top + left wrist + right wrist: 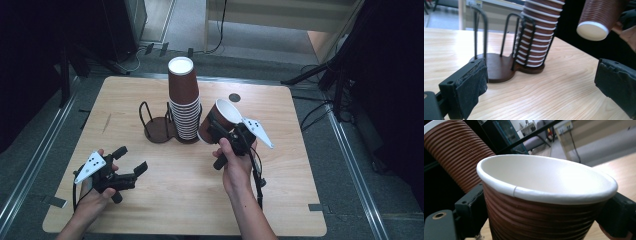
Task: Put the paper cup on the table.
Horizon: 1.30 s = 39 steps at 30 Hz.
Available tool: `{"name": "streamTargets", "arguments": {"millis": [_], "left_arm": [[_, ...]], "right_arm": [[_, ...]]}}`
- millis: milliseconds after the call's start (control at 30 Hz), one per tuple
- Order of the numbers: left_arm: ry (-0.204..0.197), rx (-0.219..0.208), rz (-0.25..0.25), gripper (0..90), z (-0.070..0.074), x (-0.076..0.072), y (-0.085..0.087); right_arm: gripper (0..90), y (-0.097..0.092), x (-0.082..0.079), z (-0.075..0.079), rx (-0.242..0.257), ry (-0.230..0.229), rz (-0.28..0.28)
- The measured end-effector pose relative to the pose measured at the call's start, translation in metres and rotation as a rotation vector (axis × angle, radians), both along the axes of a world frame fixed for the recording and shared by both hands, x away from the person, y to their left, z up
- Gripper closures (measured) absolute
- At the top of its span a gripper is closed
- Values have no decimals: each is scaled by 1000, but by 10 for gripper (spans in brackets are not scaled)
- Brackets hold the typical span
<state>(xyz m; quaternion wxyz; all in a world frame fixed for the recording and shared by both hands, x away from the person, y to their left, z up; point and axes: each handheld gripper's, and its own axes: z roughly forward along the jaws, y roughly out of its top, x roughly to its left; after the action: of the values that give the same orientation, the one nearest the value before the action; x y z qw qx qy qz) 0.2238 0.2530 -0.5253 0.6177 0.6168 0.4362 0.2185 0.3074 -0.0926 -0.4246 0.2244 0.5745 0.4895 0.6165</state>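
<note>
Currently, per label:
Views: right gripper view shows the white inside of the ribbed brown paper cup (pixel 544 202); left gripper view shows its white base.
Right gripper (pixel 226 131): jaws clamped on the cup's sides, cup tilted, lifted off the light wooden table (pixel 200 200), just beside the stack.
Left gripper (pixel 131 161): jaws spread wide, gripping nothing, low over the table's near-left.
Around: tall stack of upturned brown cups (pixel 184 100) in a black wire two-slot holder (pixel 155 125); nearer slot vacant.
</note>
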Motion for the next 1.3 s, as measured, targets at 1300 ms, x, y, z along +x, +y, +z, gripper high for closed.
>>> {"name": "streamTargets", "arguments": {"millis": [1300], "left_arm": [[95, 51, 182, 0, -23, -14, 63]], "right_arm": [[110, -37, 67, -34, -367, -160, -171]]}}
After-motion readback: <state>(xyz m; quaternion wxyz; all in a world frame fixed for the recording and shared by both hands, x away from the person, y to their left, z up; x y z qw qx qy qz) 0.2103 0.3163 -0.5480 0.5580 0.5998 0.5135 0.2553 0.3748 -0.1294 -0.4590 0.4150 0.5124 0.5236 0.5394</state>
